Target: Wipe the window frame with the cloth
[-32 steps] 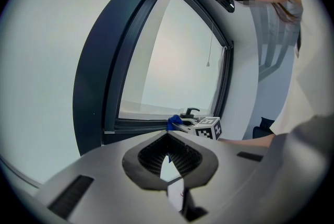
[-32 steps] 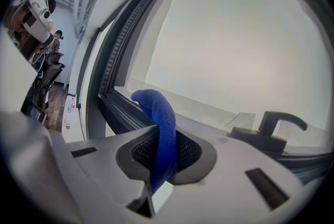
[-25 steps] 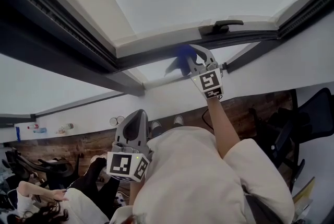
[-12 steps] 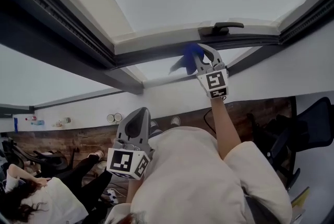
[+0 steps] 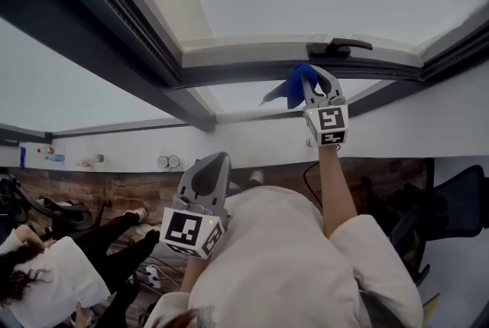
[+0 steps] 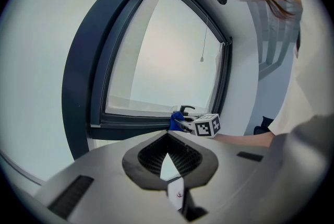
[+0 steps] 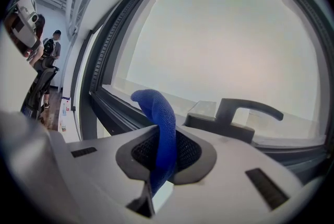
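Two hand-held grippers show in the head view, well apart. The right hand-held gripper [image 5: 311, 83] is raised on an outstretched arm to the dark grey metal window frame [image 5: 244, 74], and its jaws pinch a bright blue woven cloth [image 5: 293, 88]. In the right gripper view the cloth [image 7: 163, 122] runs up between the closed jaws of this hand-held gripper [image 7: 163, 154], and its free end curls over in front of the frame's lower rail [image 7: 117, 113]. Whether the cloth presses on the rail cannot be told. It sits just left of the black lever window handle [image 7: 245, 112], which the head view shows beside the gripper's tip [image 5: 341, 47].

The left hand-held gripper [image 5: 212, 167] hangs low near the person's cream sleeve [image 5: 283, 258], away from the window. In the left gripper view its jaws [image 6: 167, 163] are pressed together with nothing between them, pointing toward the frame [image 6: 96, 77].
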Demonstrator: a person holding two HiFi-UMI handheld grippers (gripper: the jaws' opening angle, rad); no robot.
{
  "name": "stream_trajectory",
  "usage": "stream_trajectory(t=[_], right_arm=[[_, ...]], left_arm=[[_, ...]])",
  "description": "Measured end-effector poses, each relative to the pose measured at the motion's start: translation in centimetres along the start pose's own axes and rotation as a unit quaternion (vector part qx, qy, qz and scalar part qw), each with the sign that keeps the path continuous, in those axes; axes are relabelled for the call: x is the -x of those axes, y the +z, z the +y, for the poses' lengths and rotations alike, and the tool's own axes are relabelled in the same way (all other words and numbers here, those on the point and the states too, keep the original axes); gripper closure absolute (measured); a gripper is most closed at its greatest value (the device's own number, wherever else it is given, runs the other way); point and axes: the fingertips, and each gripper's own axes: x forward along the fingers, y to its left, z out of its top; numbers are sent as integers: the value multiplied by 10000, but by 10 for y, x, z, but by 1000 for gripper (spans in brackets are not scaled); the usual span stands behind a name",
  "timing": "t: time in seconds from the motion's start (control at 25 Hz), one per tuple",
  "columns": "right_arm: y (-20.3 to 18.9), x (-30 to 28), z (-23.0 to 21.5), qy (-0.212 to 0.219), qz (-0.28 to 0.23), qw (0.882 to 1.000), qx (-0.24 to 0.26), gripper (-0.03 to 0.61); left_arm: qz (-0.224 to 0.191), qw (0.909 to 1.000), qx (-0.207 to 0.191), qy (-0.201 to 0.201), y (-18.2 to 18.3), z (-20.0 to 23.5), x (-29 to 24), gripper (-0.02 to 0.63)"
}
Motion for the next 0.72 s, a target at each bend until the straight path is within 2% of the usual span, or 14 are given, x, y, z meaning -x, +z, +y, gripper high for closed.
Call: stream_trajectory(t=[0.08, 0.24, 0.32, 0.52, 0.72], right_arm=[[3, 3, 3, 102, -22, 9999, -116, 534], [14, 26, 23, 577, -425, 9958, -574, 534], [17, 43, 31, 595, -534, 9940, -740, 534], [20, 93, 35, 160, -620, 9909, -1185, 534], [17, 135, 32, -314, -281, 9849, -1680, 534]], left_arm=[[25, 10000, 14, -36, -3, -2, 2, 606], [121, 9997, 7, -219, -8, -5, 3, 606], [177, 9991, -21, -395, -10, -6, 2, 605], [377, 9940, -67, -1021, -17, -12, -2, 606], [484, 9861, -68, -1591, -16, -14, -10, 604]])
